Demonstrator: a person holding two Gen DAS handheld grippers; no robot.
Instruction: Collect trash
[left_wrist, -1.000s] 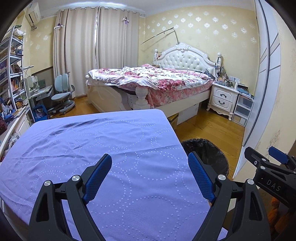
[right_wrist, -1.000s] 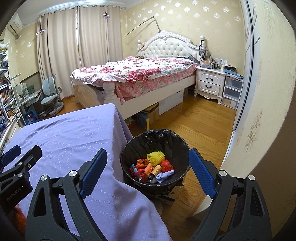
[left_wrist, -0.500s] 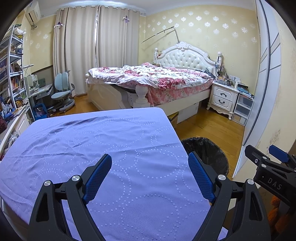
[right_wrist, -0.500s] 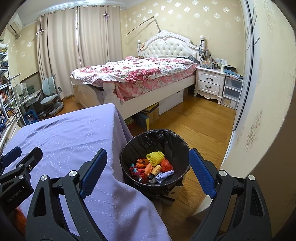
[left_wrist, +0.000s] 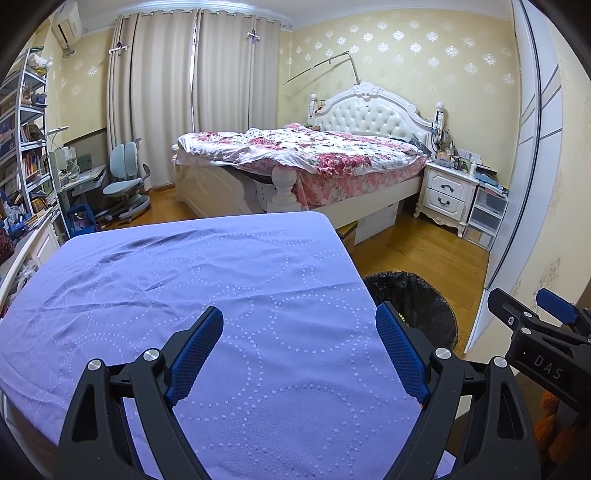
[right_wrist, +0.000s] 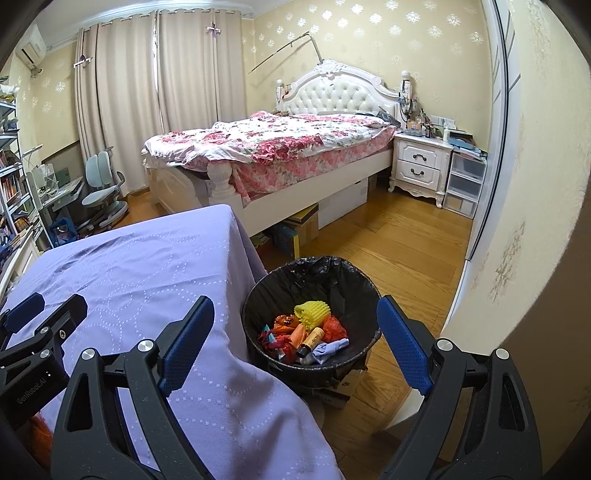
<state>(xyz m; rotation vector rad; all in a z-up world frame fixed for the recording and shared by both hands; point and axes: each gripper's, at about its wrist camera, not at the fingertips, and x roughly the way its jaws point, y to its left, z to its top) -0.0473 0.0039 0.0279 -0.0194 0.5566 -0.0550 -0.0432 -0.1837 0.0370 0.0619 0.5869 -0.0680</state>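
Note:
A round bin with a black liner (right_wrist: 354, 284) stands on the floor right of the table; part of it shows in the left wrist view (left_wrist: 424, 299). It holds several pieces of trash (right_wrist: 308, 332), among them a yellow foam net, orange wrappers and a small bottle. My right gripper (right_wrist: 295, 336) is open and empty, above the bin and the table's right edge. My left gripper (left_wrist: 299, 350) is open and empty over the purple tablecloth (left_wrist: 184, 280). No trash shows on the cloth.
A bed (left_wrist: 303, 158) with a floral quilt stands beyond the table. A white nightstand (left_wrist: 447, 192) and plastic drawers are at the right wall. A desk chair (left_wrist: 125, 184) and bookshelf stand at the left. A cardboard box lies under the bin.
Both views have shifted only slightly; the left gripper tilted a little downward. Both grippers stay open and empty.

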